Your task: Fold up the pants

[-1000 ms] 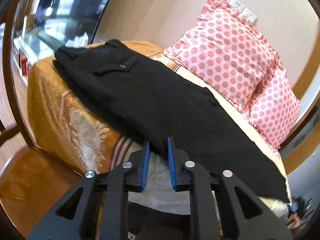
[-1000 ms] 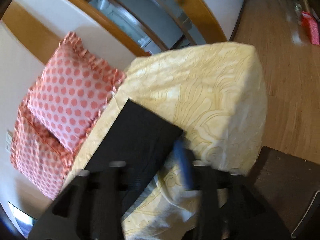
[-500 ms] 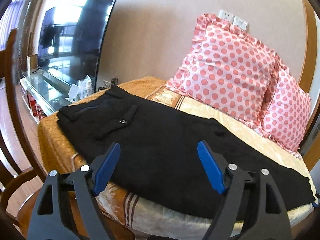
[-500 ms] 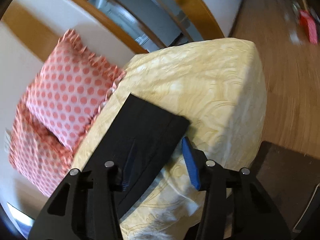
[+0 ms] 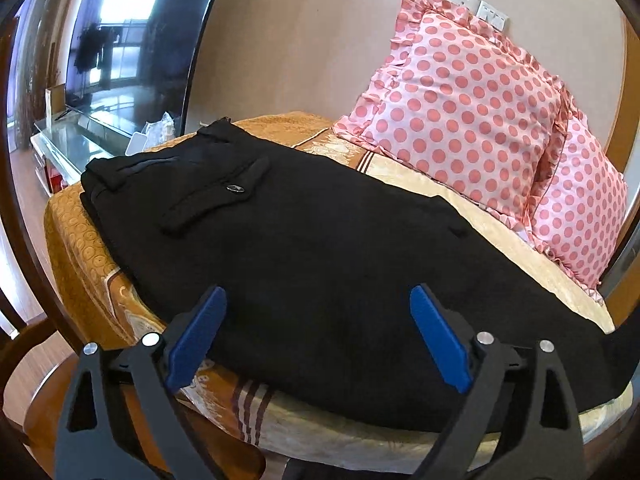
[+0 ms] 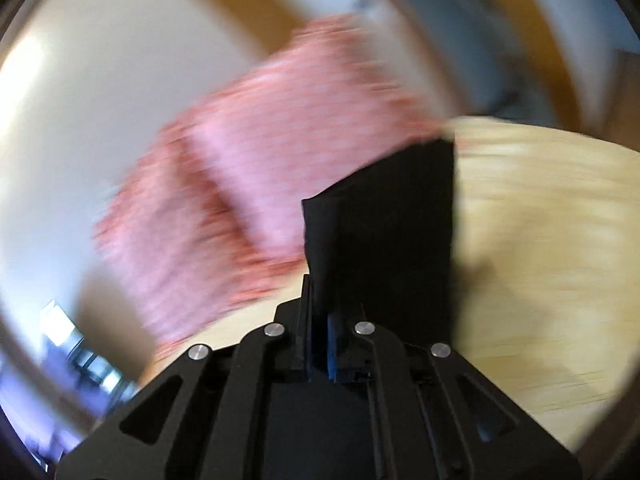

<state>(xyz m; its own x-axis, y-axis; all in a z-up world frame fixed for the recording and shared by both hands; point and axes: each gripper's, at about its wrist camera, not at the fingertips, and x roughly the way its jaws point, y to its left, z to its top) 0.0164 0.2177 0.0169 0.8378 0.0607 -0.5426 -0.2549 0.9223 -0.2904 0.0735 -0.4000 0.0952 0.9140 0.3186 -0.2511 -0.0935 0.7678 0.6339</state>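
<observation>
Black pants (image 5: 312,248) lie lengthwise on the bed, waistband and buttoned back pocket (image 5: 224,192) at the far left, legs running right. My left gripper (image 5: 316,332) is open, blue pads wide apart, at the near edge over the thigh part, holding nothing. In the blurred right wrist view, my right gripper (image 6: 320,340) is shut on the pants' leg end (image 6: 384,232), which stands lifted above the yellow bedspread (image 6: 540,240).
Two pink polka-dot pillows (image 5: 472,92) lean on the wall behind the pants. A TV (image 5: 132,40) on a glass stand is at the far left. A dark wooden chair (image 5: 24,360) stands by the bed's near left corner.
The right gripper closed on the leg end and lifted it, swinging fast toward the pillows. The left gripper opened wide and moved slightly closer over the pants.
</observation>
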